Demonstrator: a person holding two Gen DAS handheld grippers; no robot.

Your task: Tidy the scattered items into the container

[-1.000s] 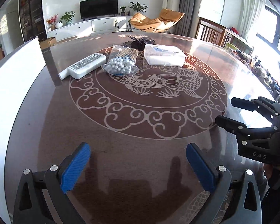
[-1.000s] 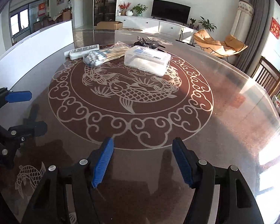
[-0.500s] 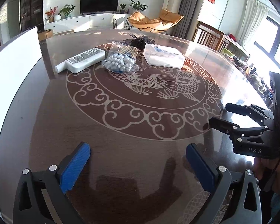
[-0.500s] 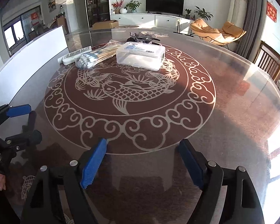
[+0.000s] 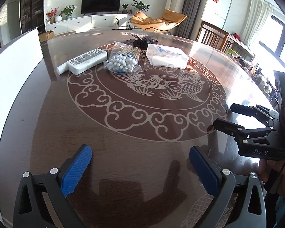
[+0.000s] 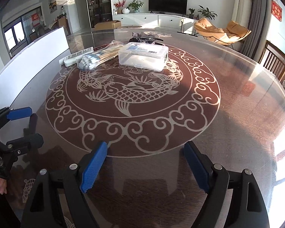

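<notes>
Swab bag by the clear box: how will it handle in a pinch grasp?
The swab bag is thin, crinkled film, so probably slippery and floppy. The sticks look loosely bundled and may shift or fan. Likely very light; a push should slide it on the glossy table.

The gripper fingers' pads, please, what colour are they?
Blue, textured pads, clearest in the right wrist view.

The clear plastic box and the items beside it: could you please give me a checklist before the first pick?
1. Right gripper open, nothing between its jaws, which have just been opening: ok.
2. Left gripper open and empty: ok.
3. Box lid off: not ok, it looks shut.
4. Cotton swab bag, white tube and dark bundle outside the box: ok.
5. Bare table before the box: ok.
</notes>
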